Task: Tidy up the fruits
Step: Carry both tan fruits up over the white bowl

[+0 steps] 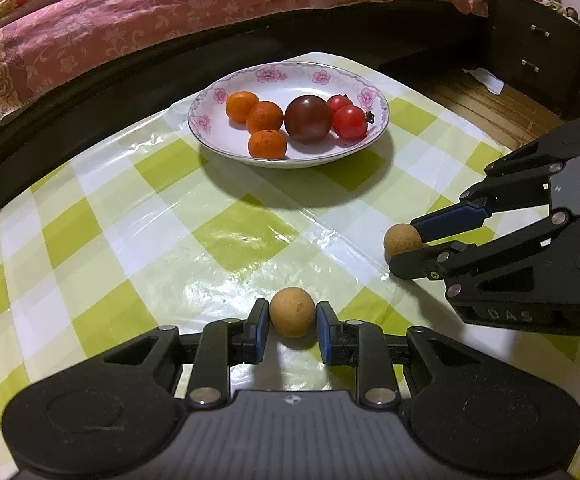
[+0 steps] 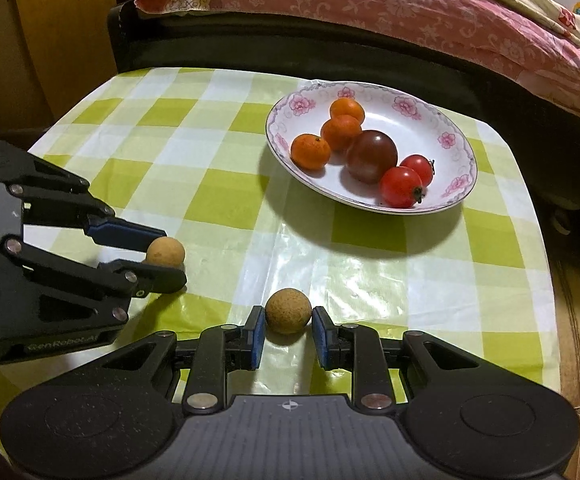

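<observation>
One green-checked tablecloth [image 1: 229, 236] | floral plate [image 1: 290, 76] | pink bedspread [image 1: 129, 20] behind

Green-checked tablecloth [image 1: 137, 216], pink-flowered white plate [image 1: 290, 76]

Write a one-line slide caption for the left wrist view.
Left gripper and right gripper each clamp a tan longan beside a floral plate of oranges and tomatoes.

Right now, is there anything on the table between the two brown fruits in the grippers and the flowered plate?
Nothing visible. The left gripper and right gripper each hold a round brown fruit, and only bare checked tablecloth lies between them and the flowered plate. Its open space is along the far side.
</observation>
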Tool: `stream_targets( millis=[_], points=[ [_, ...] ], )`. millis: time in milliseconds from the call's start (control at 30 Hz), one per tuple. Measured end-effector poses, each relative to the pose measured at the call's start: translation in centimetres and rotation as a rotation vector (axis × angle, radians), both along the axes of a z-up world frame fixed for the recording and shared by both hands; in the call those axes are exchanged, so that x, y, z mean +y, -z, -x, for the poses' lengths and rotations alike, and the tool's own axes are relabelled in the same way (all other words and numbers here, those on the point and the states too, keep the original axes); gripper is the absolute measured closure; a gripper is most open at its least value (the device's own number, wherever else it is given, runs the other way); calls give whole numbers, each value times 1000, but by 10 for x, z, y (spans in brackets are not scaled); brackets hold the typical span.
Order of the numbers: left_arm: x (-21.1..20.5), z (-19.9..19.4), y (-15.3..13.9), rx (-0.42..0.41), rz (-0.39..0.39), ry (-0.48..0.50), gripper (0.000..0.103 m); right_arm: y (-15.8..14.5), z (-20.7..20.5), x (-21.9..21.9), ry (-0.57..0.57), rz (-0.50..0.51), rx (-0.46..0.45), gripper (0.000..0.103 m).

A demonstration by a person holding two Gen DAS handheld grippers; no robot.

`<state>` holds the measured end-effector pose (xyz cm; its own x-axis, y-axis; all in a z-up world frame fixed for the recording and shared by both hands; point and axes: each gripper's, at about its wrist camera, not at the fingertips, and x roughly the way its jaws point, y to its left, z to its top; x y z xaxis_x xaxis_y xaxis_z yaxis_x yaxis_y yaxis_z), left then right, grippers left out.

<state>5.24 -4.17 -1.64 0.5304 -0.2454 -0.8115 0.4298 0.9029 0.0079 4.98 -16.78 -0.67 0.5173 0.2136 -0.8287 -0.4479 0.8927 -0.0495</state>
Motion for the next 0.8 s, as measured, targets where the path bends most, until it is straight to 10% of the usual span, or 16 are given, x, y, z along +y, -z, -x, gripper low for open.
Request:
stream_targets(
  millis=[800],
  points=[
    [-3, -2, -4, -13, -6, 8, 70, 2, -1, 1, -13, 4, -2, 82]
  ],
)
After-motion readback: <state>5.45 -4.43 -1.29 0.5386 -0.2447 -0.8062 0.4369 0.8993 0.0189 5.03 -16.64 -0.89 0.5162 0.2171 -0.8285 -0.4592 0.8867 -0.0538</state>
